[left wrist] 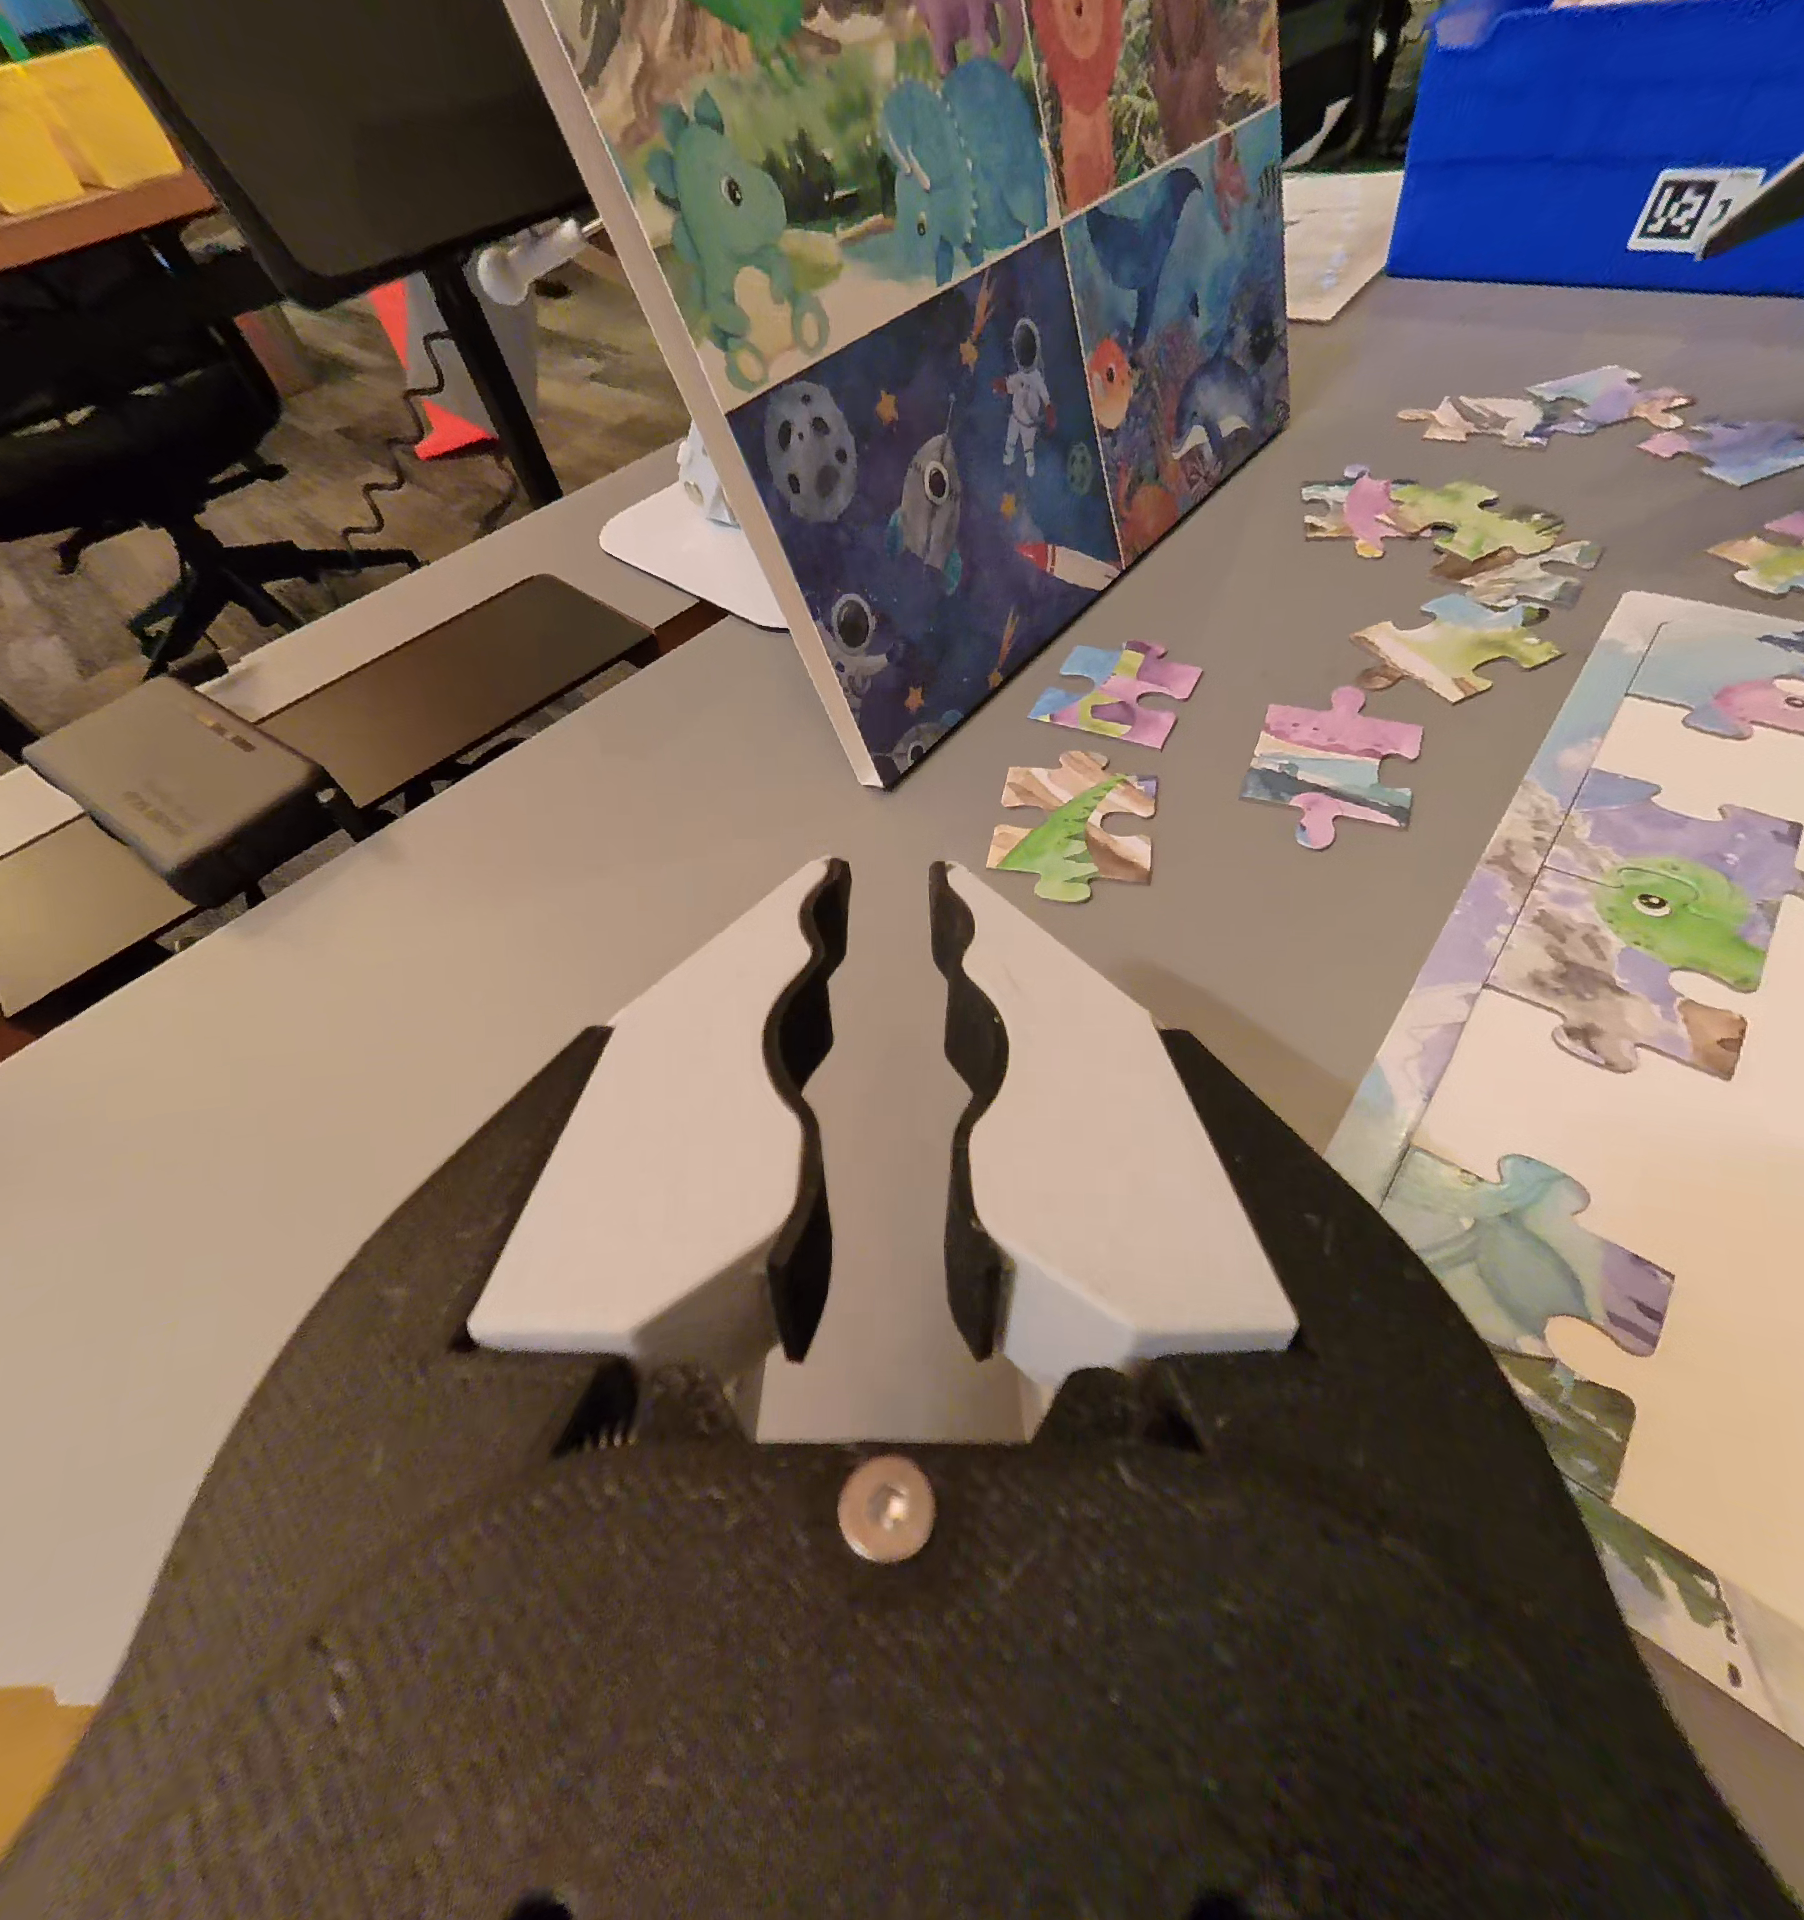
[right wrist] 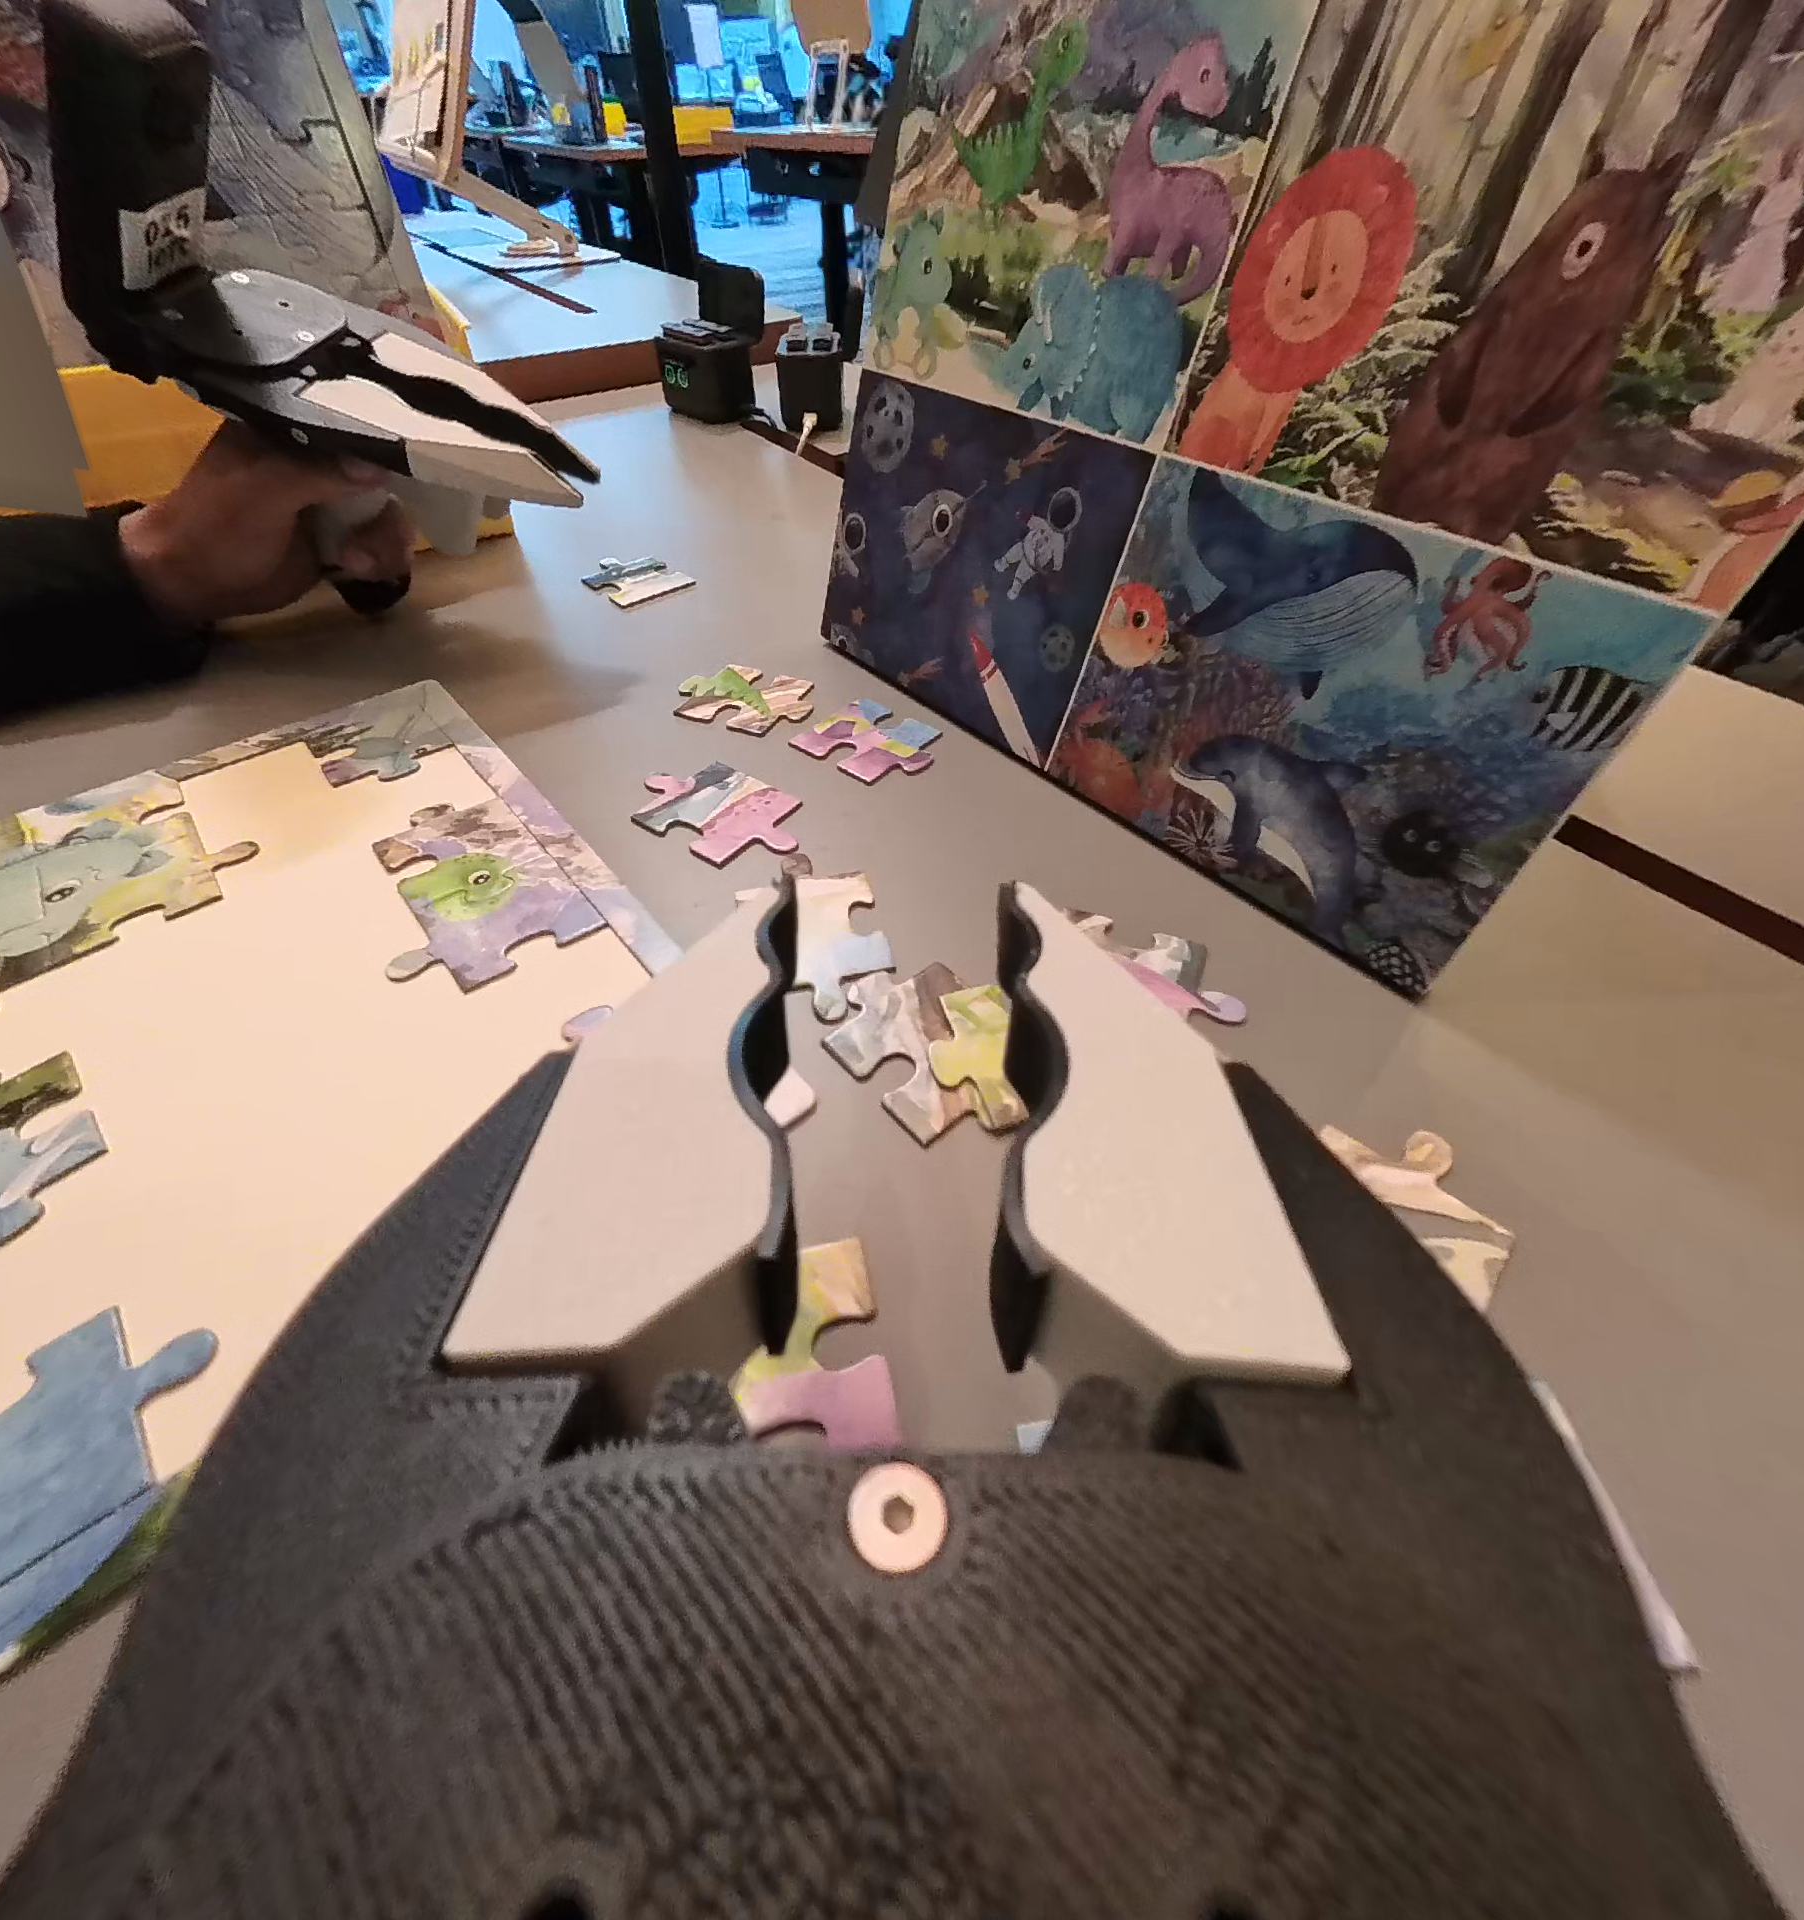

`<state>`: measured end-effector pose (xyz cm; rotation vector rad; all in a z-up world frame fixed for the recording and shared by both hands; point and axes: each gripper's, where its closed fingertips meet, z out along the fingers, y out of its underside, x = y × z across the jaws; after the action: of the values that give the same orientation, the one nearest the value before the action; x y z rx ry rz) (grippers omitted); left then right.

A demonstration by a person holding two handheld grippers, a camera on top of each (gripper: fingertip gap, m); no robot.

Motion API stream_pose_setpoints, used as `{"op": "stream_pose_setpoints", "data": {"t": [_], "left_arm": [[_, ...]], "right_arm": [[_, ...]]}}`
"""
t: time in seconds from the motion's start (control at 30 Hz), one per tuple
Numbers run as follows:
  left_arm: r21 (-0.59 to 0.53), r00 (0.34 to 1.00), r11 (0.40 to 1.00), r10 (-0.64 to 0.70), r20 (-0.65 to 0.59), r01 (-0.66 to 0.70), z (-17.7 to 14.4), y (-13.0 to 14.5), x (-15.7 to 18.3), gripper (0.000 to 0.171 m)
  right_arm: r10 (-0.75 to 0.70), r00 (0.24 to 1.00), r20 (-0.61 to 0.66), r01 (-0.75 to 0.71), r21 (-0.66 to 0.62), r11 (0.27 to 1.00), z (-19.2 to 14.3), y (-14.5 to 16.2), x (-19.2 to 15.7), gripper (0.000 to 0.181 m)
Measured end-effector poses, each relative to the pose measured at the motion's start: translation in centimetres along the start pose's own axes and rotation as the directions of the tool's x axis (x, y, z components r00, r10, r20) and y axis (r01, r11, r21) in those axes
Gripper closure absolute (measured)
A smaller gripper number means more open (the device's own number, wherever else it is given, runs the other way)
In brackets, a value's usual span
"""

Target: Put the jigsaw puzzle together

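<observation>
My left gripper (left wrist: 890, 873) is slightly open and empty above bare grey table, left of the puzzle tray (left wrist: 1708, 1247). It also shows in the right wrist view (right wrist: 565, 473), held up by a hand (right wrist: 254, 540). My right gripper (right wrist: 900, 904) is open and empty, hovering over overlapping loose pieces (right wrist: 929, 1049). Another loose piece (right wrist: 825, 1351) lies under its base. The tray (right wrist: 254, 1039) holds a few placed pieces, among them a green dinosaur head piece (right wrist: 472, 894) that also shows in the left wrist view (left wrist: 1667, 914). Several loose pieces (left wrist: 1074, 826) (right wrist: 721, 810) lie on the table beside the tray.
An upright picture board (left wrist: 981, 416) (right wrist: 1293, 520) stands behind the loose pieces. A blue bin (left wrist: 1604, 135) sits at the far right of the left wrist view. Black charger boxes (right wrist: 711, 364) stand near the table's far edge. The table edge (left wrist: 306, 935) lies left of my left gripper. The grippers' ends are close to 30 cm from one another.
</observation>
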<state>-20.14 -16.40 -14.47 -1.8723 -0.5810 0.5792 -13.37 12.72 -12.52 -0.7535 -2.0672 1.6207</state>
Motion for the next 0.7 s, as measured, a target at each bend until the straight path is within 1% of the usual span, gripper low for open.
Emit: {"op": "stream_pose_setpoints", "data": {"t": [0.13, 0.37, 0.53, 0.7], "left_arm": [[-0.001, 1.000, 1.000, -0.026, -0.009, 0.026, 0.0, 0.1, -0.1, 0.156], [-0.019, 0.999, 0.999, -0.036, -0.013, 0.035, 0.2, 0.3, -0.1, 0.153], [-0.044, 1.000, 0.999, -0.025, -0.018, 0.024, 0.5, 0.6, 0.1, 0.150], [-0.084, 1.000, 0.996, 0.004, -0.018, -0.006, 0.9, 1.1, 0.4, 0.149]], "right_arm": [[0.035, 0.999, 0.018, -0.035, 0.008, 0.999, 0.4, 0.0, -0.3, 0.144], [0.023, 1.000, 0.004, -0.023, 0.033, 0.999, 0.4, -0.4, -0.4, 0.145], [0.058, 0.998, -0.009, -0.057, 0.043, 0.997, 0.3, -0.1, 0.4, 0.145], [0.074, 0.997, -0.012, -0.073, 0.078, 0.994, -0.1, -0.9, 0.4, 0.146]]}}
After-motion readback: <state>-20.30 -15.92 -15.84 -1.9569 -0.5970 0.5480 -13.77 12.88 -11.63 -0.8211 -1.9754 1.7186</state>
